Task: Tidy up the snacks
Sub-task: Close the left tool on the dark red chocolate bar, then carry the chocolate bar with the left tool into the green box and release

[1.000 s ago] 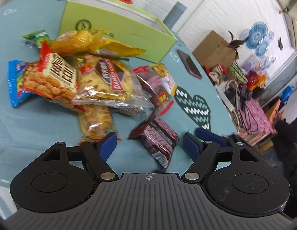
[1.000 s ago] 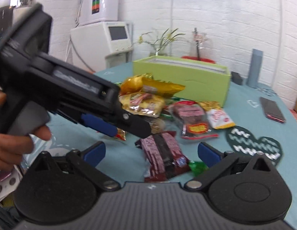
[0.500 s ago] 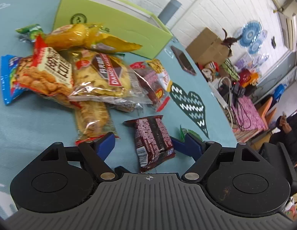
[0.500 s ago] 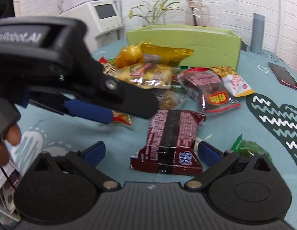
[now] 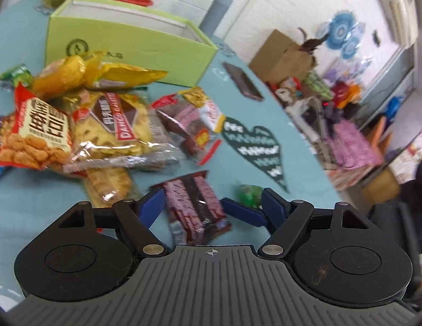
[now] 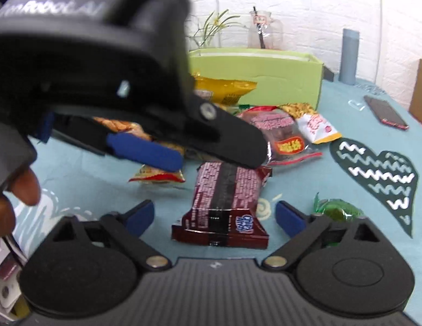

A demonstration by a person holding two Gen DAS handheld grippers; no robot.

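Maroon wafer pack [image 6: 224, 206] is lying flat on the teal table [image 6: 347, 125], apart from the snack pile [image 5: 102, 125], and both grippers are converging on it. The right gripper [image 6: 214, 214] is straddling its near end, jaws just narrowing but pads not yet pressing, while the left gripper [image 5: 213, 203] is hanging unclenched over it too. Judging by this, pickup is underway; next, one gripper should pinch the pack and carry it to the green box [image 6: 265, 81].
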